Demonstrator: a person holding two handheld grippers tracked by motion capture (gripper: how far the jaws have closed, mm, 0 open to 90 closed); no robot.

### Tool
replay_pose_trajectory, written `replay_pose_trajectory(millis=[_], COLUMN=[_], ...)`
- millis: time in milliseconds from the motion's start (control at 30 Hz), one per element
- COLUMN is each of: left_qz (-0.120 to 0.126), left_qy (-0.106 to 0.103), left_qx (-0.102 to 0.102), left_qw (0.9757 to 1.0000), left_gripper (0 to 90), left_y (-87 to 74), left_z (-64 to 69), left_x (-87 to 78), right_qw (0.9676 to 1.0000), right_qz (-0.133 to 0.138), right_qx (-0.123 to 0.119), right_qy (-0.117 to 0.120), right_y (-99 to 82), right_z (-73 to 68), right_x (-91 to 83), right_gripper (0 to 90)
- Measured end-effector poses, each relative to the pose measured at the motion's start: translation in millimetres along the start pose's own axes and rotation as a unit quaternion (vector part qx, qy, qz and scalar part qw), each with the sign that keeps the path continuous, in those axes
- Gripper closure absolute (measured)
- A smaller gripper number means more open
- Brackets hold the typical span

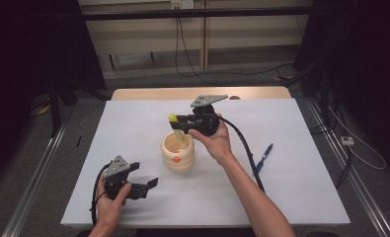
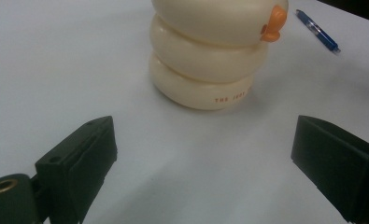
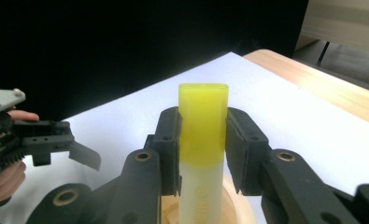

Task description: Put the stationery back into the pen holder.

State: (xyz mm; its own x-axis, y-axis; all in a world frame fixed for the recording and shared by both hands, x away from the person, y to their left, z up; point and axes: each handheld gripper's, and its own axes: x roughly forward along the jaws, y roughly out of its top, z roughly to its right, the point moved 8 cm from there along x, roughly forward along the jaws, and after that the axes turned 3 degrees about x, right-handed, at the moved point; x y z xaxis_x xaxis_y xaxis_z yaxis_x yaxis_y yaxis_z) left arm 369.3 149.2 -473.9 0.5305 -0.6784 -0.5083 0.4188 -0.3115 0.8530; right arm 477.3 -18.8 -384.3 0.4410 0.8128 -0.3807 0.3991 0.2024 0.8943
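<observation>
Highlighter held above the cream holder

The right gripper [image 1: 178,123] has its jaws clamped on a yellow-capped highlighter [image 3: 203,140], upright, its lower end in the mouth of the cream ringed holder [image 1: 177,152] at the middle of the white table [image 1: 291,192]. The left gripper [image 1: 144,178], jaws wide apart and holding nothing, rests near the holder's front-left. A blue pen [image 1: 263,158] lies well to the holder's right.

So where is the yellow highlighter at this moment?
The yellow highlighter is clamped in the right tongs, upright over the mouth of the cream ringed holder near the table's middle in the high view; the blue pen lies to its right.
</observation>
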Motion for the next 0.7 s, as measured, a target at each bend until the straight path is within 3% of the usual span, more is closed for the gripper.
replay_pose_trajectory(millis=[233,433,700], left_qz=[-0.003,0.0,-0.003], left_qy=[0.0,0.0,0.0], left_qx=[0.0,0.0,0.001], left_qw=[1.0,1.0,1.0], left_gripper=[6.8,6.8,6.8], left_y=[-0.3,-0.1,-0.4], left_z=[-0.1,0.0,-0.3], left_x=[-0.2,0.0,-0.3], right_qw=[0.9999,0.9997,0.9991], right_qz=[-0.012,-0.014,-0.017], right_qx=[0.005,0.02,0.029], right_qy=[-0.005,-0.01,-0.027], right_y=[-5.0,-4.7,-5.0], right_z=[2.4,5.8,12.0], right_x=[1.9,-0.5,-7.3], right_gripper=[67.1,43.7,27.9])
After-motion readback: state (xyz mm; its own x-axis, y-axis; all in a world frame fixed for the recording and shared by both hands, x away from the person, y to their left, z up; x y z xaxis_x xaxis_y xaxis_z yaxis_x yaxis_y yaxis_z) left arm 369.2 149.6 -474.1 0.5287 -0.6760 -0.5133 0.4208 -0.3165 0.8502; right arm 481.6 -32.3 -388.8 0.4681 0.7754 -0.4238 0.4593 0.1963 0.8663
